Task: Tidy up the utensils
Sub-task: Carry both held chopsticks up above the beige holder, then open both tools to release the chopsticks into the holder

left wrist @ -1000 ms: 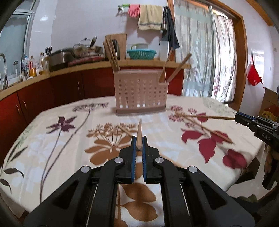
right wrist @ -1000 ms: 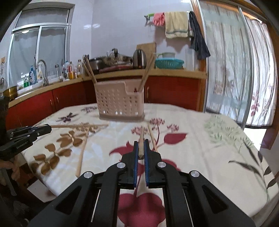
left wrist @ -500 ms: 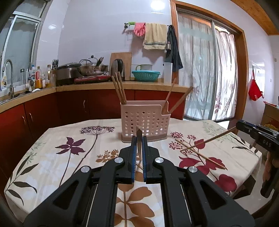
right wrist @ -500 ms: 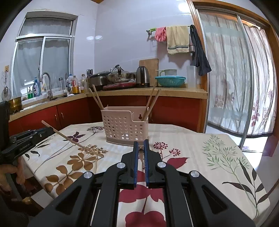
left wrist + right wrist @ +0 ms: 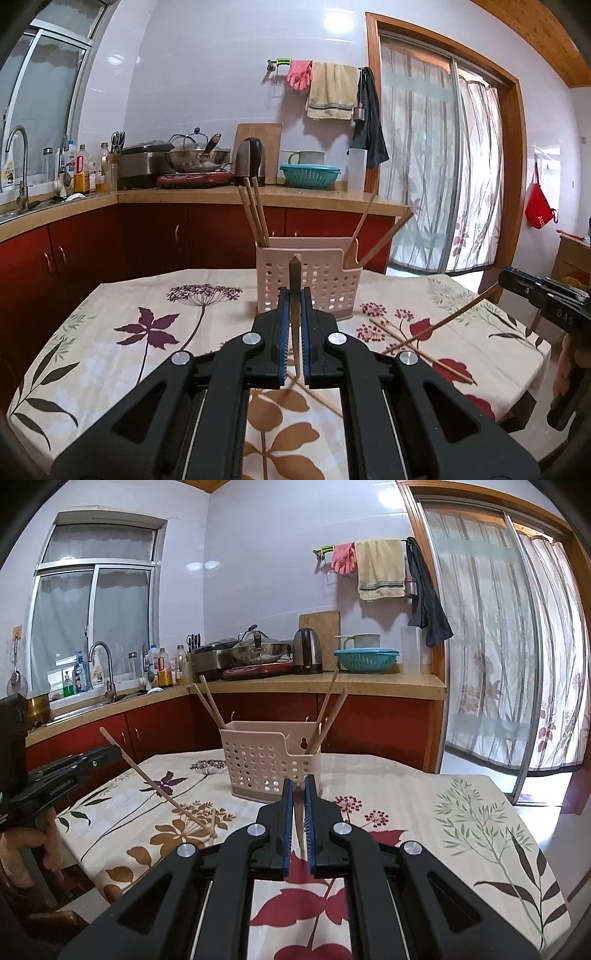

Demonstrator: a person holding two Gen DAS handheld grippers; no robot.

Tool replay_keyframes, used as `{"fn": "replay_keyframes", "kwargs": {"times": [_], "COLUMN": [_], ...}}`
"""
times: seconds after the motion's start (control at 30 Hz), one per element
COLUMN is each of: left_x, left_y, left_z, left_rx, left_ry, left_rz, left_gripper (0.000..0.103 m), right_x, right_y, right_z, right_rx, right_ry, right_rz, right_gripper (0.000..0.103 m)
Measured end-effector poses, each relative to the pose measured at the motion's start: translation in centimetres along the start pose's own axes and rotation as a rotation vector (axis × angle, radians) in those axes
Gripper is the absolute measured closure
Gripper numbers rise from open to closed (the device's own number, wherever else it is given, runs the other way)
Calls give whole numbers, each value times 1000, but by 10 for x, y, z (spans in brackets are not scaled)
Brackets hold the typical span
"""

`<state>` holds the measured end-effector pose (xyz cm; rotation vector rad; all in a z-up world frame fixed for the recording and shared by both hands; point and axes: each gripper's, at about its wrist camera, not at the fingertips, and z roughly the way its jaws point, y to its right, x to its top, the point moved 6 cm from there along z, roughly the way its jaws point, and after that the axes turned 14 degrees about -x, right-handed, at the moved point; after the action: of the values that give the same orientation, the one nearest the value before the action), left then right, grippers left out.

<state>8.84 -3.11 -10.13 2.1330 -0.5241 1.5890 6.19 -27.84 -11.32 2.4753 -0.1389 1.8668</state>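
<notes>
A pink perforated holder (image 5: 314,284) (image 5: 269,764) stands at the table's far middle, with chopsticks upright in its left and right compartments. My left gripper (image 5: 294,295) is shut on a wooden chopstick (image 5: 294,269) whose dark tip points up in front of the holder. From the right wrist view, that left gripper (image 5: 114,751) holds its chopstick (image 5: 159,784) slanting down to the cloth. My right gripper (image 5: 299,782) is shut on another chopstick (image 5: 298,805). In the left wrist view the right gripper (image 5: 506,275) carries it (image 5: 443,323) slanted over the table.
Loose chopsticks (image 5: 443,365) (image 5: 321,400) lie on the floral tablecloth (image 5: 129,350) near its front and right. A counter (image 5: 369,685) with a kettle, pans and a teal basket runs behind the table. A hand (image 5: 22,845) grips the left tool.
Both grippers have risen above the table, each still shut on its chopstick. The chopsticks' free ends have lifted and now slant instead of lying flat on the cloth.
</notes>
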Motion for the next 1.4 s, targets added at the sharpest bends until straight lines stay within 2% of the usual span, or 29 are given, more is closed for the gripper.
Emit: {"fn": "replay_keyframes", "kwargs": {"times": [0.3, 0.53, 0.9, 1.1, 1.4], "left_x": [15, 40, 85, 115, 157], "left_y": [-4, -2, -2, -7, -17], "left_z": [12, 13, 5, 3, 31], "left_rx": [-17, -29, -44, -38, -33], "left_ry": [7, 35, 100, 161, 219], "left_rz": [-5, 26, 52, 71, 104], "left_gripper": [97, 97, 97, 97, 97], "right_x": [10, 28, 73, 108, 150], "right_y": [-1, -1, -3, -8, -18], "right_z": [15, 19, 20, 23, 53], "right_rx": [12, 18, 46, 64, 68], "right_ry": [-11, 8, 73, 141, 199], "right_rz": [15, 26, 42, 41, 23], "right_gripper": [96, 96, 96, 96, 96]}}
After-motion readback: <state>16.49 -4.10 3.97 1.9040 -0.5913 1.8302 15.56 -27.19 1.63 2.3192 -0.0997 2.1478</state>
